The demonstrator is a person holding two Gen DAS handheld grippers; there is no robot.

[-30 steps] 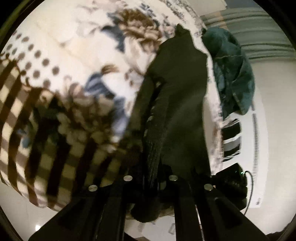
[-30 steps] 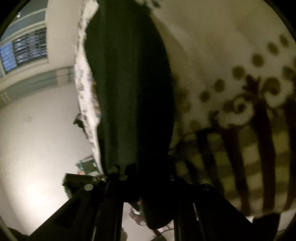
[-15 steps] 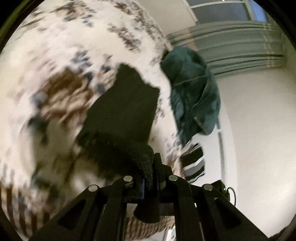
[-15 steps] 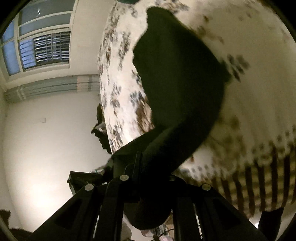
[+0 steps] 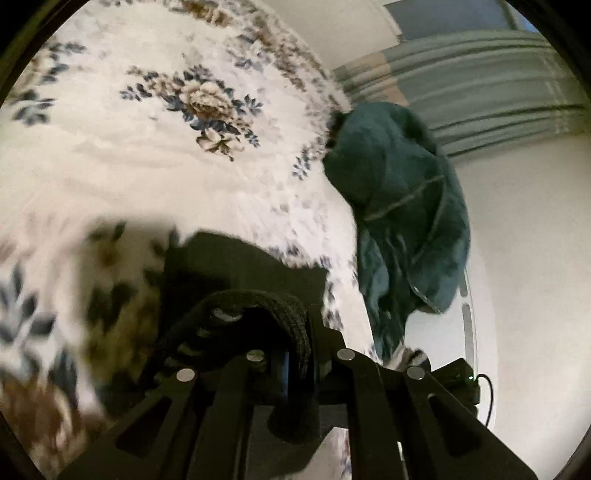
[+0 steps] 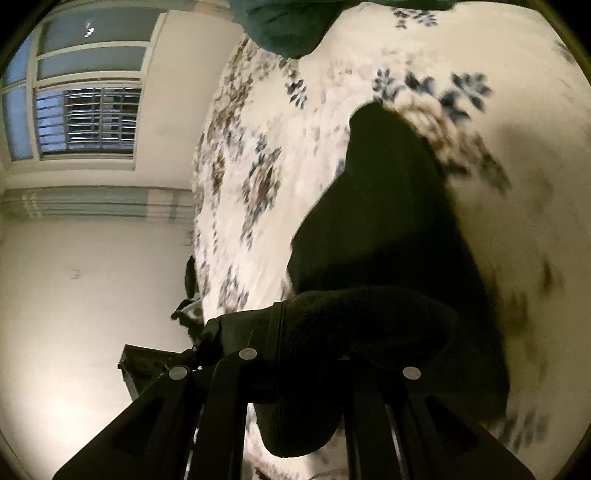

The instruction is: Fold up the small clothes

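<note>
the small black knit garment (image 5: 236, 273) looks soft, light and limp: it drapes and rolls over on itself, so it will sag wherever it is unsupported, though the fuzzy knit should not slip easily. my judgement is that the thick hem edge is the right place to take hold, one corner per claw, which is how it is held here.

in the left wrist view the left gripper (image 5: 299, 365) is clenched on a rolled band of that fabric, which rises from between the fingers and curls over toward 10 o'clock; the rest of the cloth spreads toward 11 o'clock on the white bedspread with blue and brown flowers (image 5: 155, 155).

in the right wrist view the right gripper (image 6: 295, 362) is likewise clamped on a thick fold of the same garment (image 6: 388, 221), whose body stretches away toward 1 o'clock, lying on the floral bedspread (image 6: 266, 129).

a crumpled dark teal cloth (image 5: 402, 221) hangs over the bed's edge at 2 o'clock from the left claw, apart from the black piece. in the right view the teal cloth (image 6: 288, 22) sits at 12 o'clock, and a barred window (image 6: 88, 122) at 10 o'clock.
</note>
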